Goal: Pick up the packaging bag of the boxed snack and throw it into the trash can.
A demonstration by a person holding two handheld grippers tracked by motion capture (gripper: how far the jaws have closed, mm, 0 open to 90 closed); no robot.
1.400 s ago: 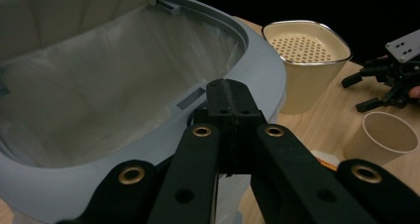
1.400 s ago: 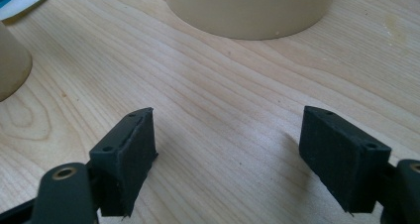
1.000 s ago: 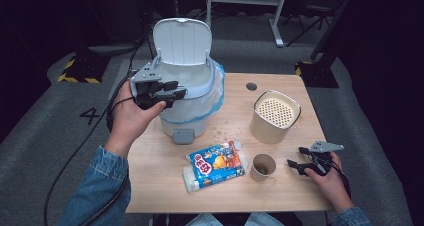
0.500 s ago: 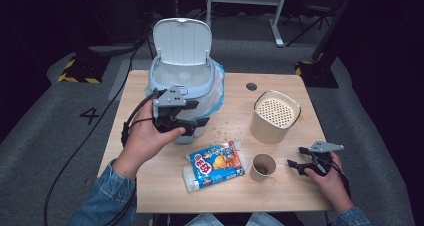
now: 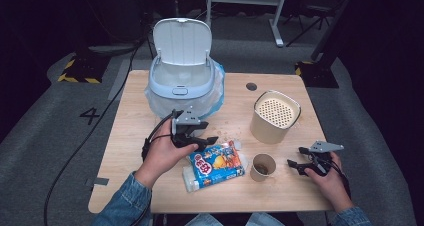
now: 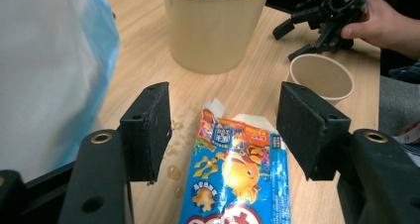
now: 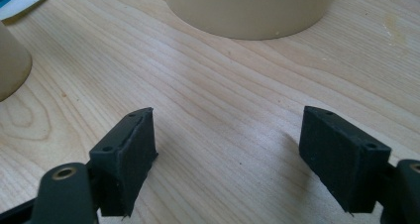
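Wooden surface (image 5: 125,151) on grey carpet, dark room behind.
Left hand-held gripper (image 5: 202,141) jaws wide, poised over the top end of a blue snack carton (image 5: 215,165); lidded white bin (image 5: 182,81) behind it. Its own view shows droplets (image 6: 173,172) beside the carton. Paper cup (image 5: 263,167), beige perforated-top container (image 5: 275,117), then right hand-held gripper (image 5: 295,164), jaws wide, empty, low over bare wood.
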